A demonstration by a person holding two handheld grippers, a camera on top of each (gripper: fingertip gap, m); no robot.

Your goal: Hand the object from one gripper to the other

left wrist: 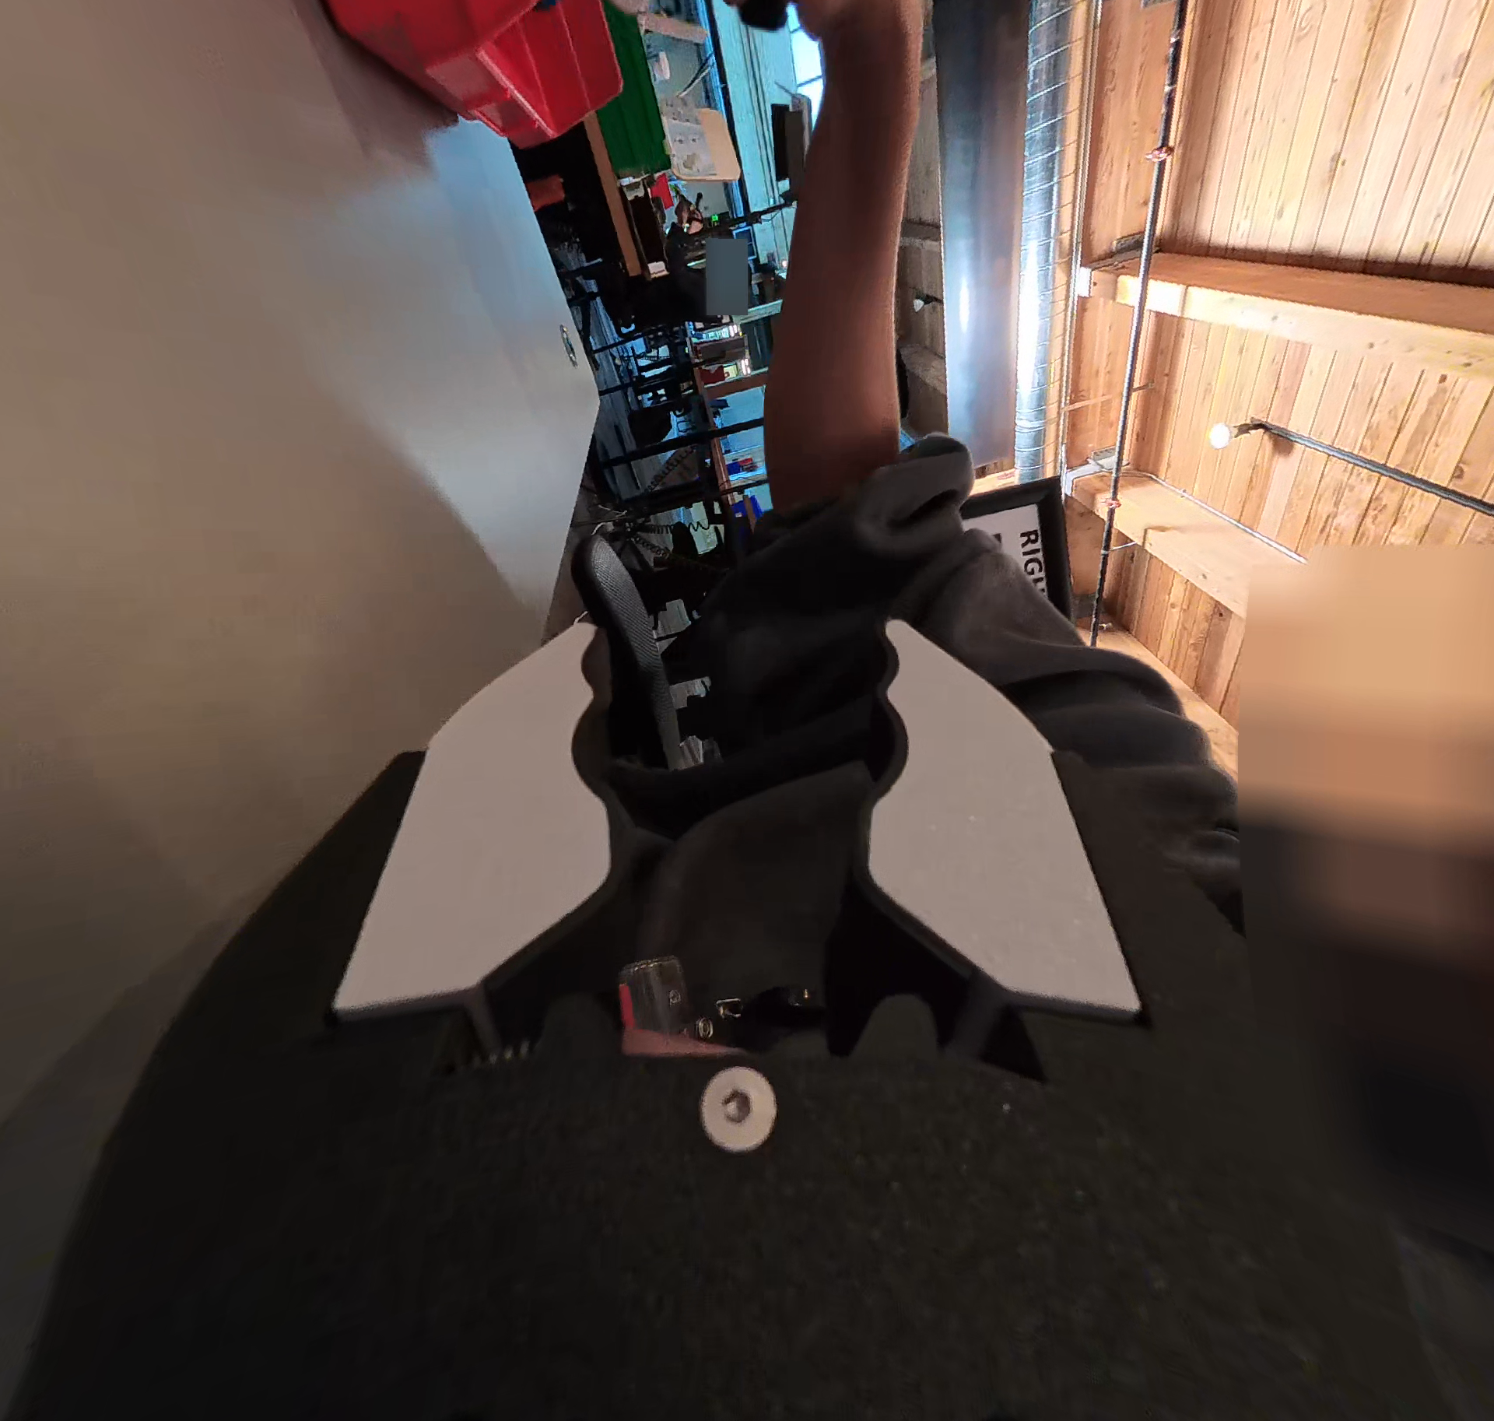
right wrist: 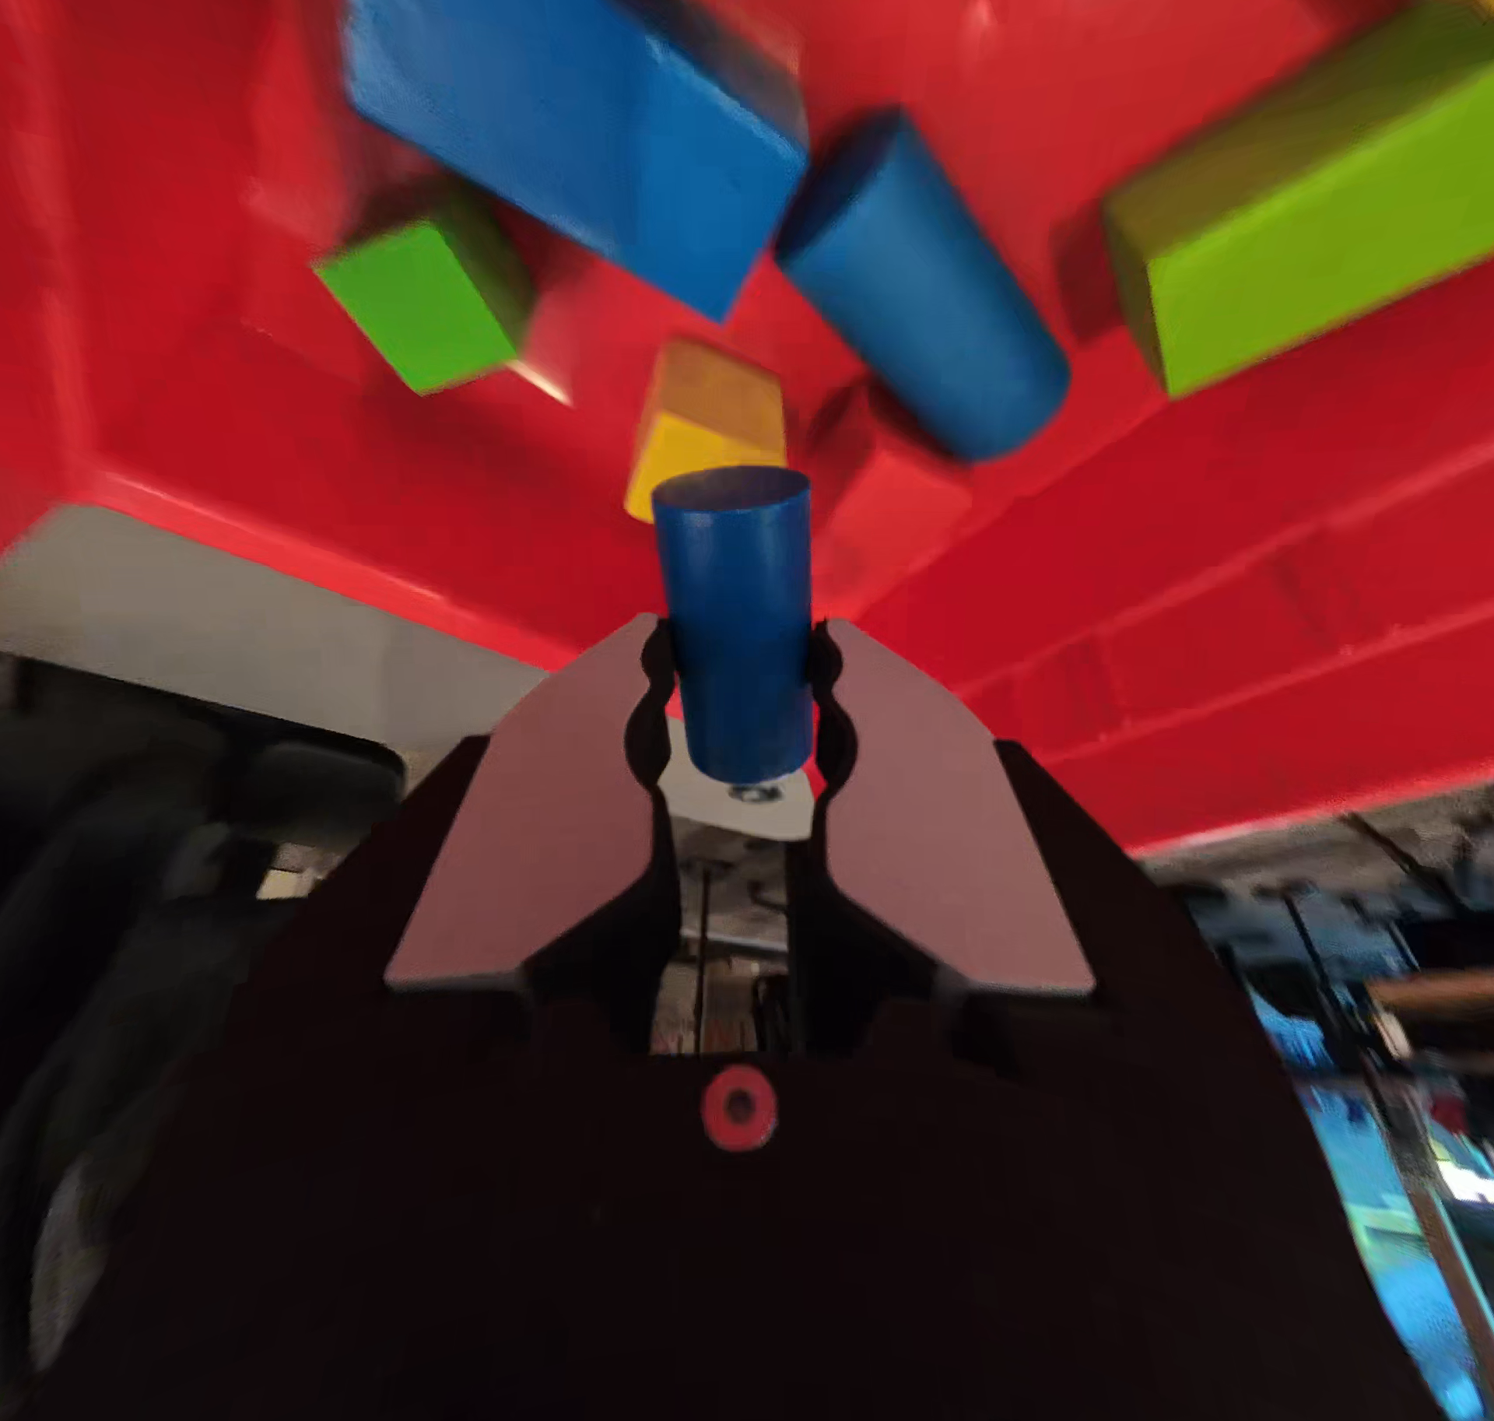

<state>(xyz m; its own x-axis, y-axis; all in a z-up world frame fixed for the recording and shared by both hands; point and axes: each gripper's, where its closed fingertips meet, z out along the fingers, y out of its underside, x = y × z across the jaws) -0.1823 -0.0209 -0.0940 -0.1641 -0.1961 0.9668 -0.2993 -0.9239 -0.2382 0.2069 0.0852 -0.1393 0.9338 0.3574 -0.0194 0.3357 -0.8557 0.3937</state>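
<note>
Right gripper (right wrist: 740,695) clamped on a small blue cylinder (right wrist: 736,622), fingers (right wrist: 566,800) drawn in narrow against its sides. Smooth, glossy painted surface, deep blue, round flat end facing away, standing lengthwise out past the fingertips, tilted just a touch. Held above a red bin (right wrist: 1132,614), not touching anything inside. Down in the bin: a big blue slab (right wrist: 566,105), a larger blue cylinder (right wrist: 922,291) lying on its side just beside the slab, a green cube (right wrist: 420,307), a long lime-green block (right wrist: 1310,226), a yellow block (right wrist: 703,428) right behind the held piece. All of it a bit smeared with blur.

Left gripper (left wrist: 740,703) spread wide, nothing between the pale fingers (left wrist: 493,832). Dark cloth sleeve (left wrist: 1010,654) and a bare arm (left wrist: 841,291) ahead of it. Red bins (left wrist: 485,16) far off on a white table (left wrist: 242,412), wooden planking (left wrist: 1293,169) to the right.
</note>
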